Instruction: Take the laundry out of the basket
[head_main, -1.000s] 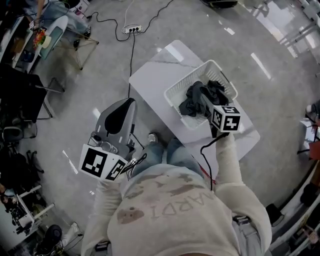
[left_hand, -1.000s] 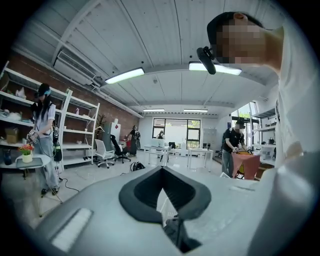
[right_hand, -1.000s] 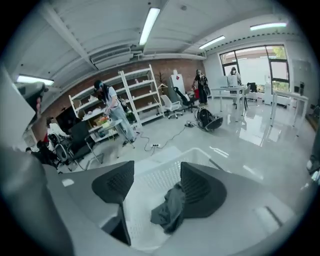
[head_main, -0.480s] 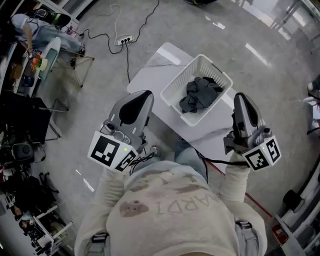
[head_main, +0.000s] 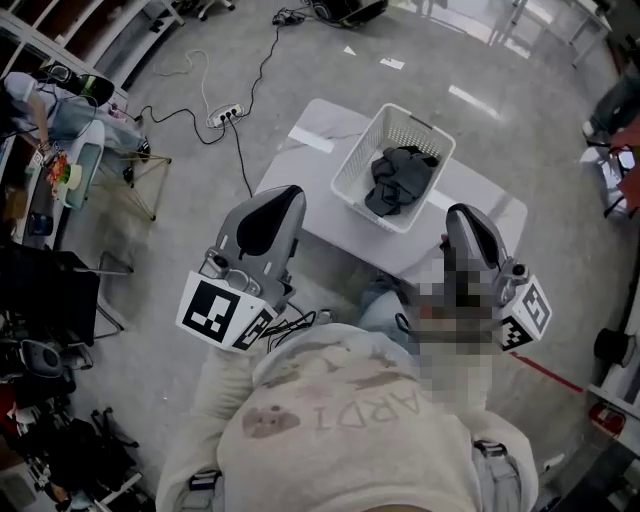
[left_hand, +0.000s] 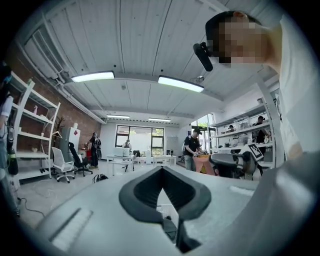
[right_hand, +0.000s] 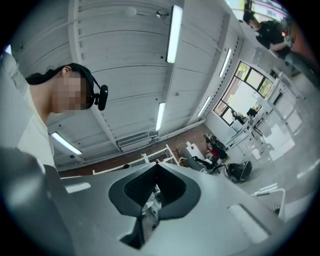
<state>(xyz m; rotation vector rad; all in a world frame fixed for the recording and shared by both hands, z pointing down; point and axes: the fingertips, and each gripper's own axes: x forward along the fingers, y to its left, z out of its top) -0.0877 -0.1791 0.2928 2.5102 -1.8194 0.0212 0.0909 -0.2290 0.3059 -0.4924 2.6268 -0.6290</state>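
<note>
A grey polished concrete floor (head_main: 190, 230) is seen, with glare from the lights reflected in it. A white table (head_main: 315, 160) is set in the middle, and a power strip (head_main: 222, 116) with black cables is laid on the floor near it. A brick wall (left_hand: 82, 120), white shelves (left_hand: 30, 125), an office chair (left_hand: 60, 162) and large windows (left_hand: 137, 137) are shown under a white panelled ceiling (left_hand: 140, 45) lit by long strip lights (left_hand: 182, 83).

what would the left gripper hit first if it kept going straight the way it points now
Probably nothing close. The left gripper aims about level toward the table, and in its own view the basket shows low under its closed tips, so it likely passes above both. Depth is unclear.
</note>
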